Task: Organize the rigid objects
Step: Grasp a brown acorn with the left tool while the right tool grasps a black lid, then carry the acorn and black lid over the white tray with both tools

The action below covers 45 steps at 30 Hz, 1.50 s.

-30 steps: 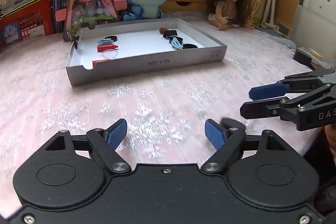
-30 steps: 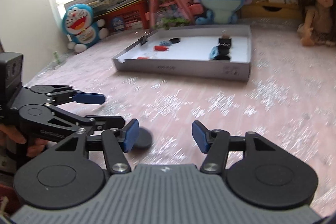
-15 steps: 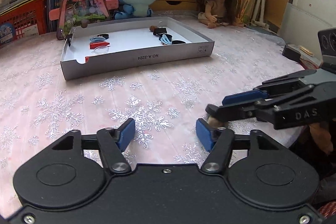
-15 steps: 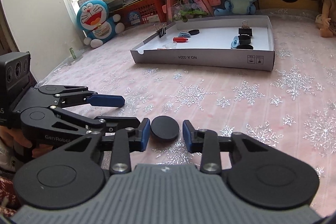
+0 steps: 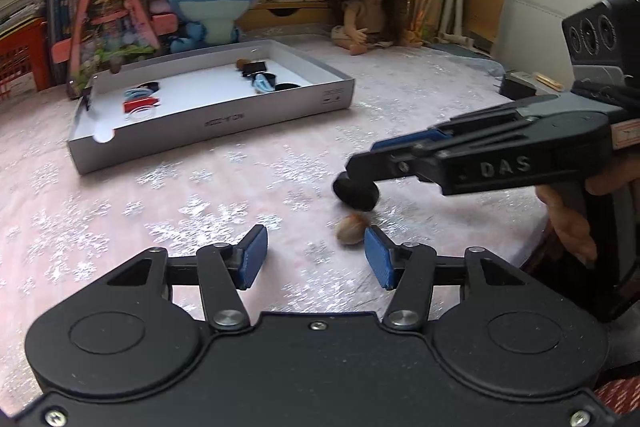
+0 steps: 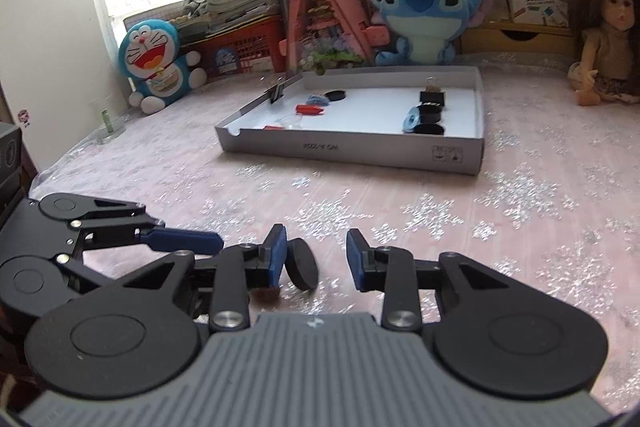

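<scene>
Half a second ago flat between the right gripper's (image 6: 316,259) narrower jaws, the black disc (image 6: 302,264) is now tipped against one pad, ungripped, near the bench's front edge, the left gripper (image 5: 314,257) open.
</scene>
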### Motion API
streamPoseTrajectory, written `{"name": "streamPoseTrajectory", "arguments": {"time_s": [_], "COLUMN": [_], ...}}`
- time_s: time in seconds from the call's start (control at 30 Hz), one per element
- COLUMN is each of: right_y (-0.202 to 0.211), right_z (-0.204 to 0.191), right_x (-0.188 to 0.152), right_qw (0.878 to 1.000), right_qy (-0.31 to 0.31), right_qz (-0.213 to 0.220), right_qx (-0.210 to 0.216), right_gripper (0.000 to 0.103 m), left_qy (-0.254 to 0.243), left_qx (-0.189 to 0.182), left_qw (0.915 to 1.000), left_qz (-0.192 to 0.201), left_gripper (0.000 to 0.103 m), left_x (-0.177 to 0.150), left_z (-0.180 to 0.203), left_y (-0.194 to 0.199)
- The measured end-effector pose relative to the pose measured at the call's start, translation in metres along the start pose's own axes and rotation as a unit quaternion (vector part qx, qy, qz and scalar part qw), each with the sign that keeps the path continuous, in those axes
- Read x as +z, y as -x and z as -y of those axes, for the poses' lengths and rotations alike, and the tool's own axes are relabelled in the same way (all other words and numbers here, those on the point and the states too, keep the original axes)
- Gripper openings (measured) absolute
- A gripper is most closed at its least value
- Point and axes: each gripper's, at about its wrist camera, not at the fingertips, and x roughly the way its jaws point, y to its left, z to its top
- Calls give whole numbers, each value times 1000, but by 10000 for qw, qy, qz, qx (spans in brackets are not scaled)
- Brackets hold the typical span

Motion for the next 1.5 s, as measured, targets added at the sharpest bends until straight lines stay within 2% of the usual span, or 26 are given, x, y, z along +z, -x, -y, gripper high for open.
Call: {"name": "streamPoseTrajectory", "arguments": {"time_s": [0.23, 0.3, 0.4, 0.53, 0.57, 0.6, 0.73, 0.8, 1.03, 1.07, 1.17, 1.23, 1.5], "right_y": [1, -1, -2, 1, 1, 1, -4, -7, -17, -18, -20, -21, -23], "right_z": [12, 14, 16, 14, 13, 11, 0, -5, -14, -16, -18, -18, -18], "right_x": [2, 0, -3, -5, -5, -5, -8, -10, -11, -11, -12, -11, -4], "right_qw": [9987, 9978, 9973, 9985, 9988, 9990, 9990, 9985, 9964, 9963, 9963, 9963, 9962], "right_qy": [-116, -84, -103, -98, -76, -44, 229, 344, 605, 624, 634, 633, 571], "right_qz": [3, -39, -70, 0, 1, -14, -103, -125, -256, -273, -331, -325, -250], "right_qx": [-494, -662, -717, -533, -480, -434, -365, -402, -534, -526, -469, -472, -613], "right_gripper": [40, 40, 40, 41, 45, 54, 58, 67, 68, 67, 45, 38, 37], "left_qy": [-58, -126, -205, -163, -123, -74, 116, 183, 308, 326, 403, 446, 583], "left_qx": [-172, -162, -92, 41, 86, 141, 333, 388, 600, 635, 694, 730, 837], "left_qw": [9998, 9998, 9997, 9999, 9999, 9999, 9994, 9991, 9977, 9974, 9968, 9963, 9948], "left_qz": [-2, -19, -18, 17, 18, 24, 33, 27, 64, 61, 25, 11, 7], "left_gripper": [34, 20, 19, 19, 19, 19, 19, 19, 19, 19, 19, 19, 19], "left_x": [4, 3, 2, 4, 5, 6, 9, 10, 14, 15, 16, 17, 22], "left_z": [12, 15, 16, 11, 8, 4, -8, -12, -21, -23, -26, -29, -37], "left_y": [-12, -16, -17, -13, -13, -13, -12, -13, -14, -14, -16, -16, -18]}}
